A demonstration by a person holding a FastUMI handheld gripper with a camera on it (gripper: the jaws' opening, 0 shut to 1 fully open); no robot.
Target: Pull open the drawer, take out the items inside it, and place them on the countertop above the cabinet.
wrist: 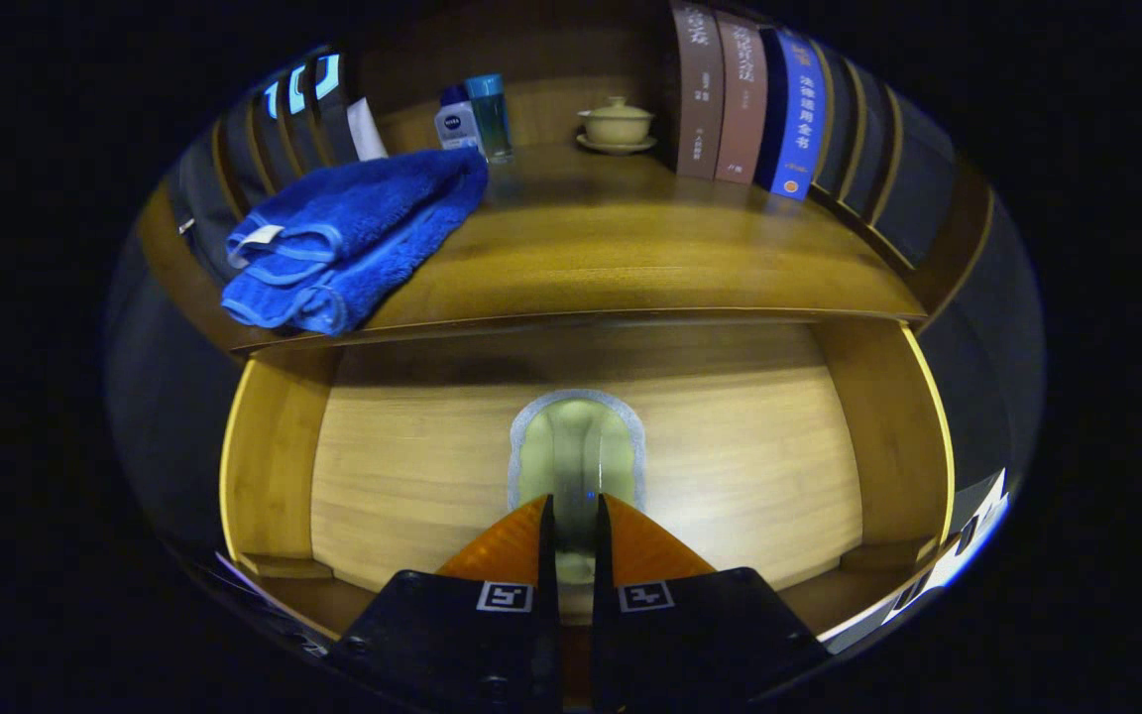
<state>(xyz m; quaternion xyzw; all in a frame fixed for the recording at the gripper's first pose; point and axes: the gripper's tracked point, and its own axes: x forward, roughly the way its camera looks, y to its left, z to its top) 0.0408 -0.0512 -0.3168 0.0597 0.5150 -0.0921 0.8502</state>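
pale-green cloth (576,451) with a grey edge lies on the open drawer (730,446) floor, and our gripper (574,516) fingers pinch its near end. we judge pickup is underway. next we lift it to the countertop (650,248) beside the blue towel (353,233).

tool (574,511) fingers nearly closed, pointing downward

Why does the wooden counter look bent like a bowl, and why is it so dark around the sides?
Gripper view: a fisheye lens bows the countertop and open drawer; light falls on the wood's middle and fades outward; the counter shades the drawer's back; the gripper, nearly closed around a pale object, looks slightly soft.
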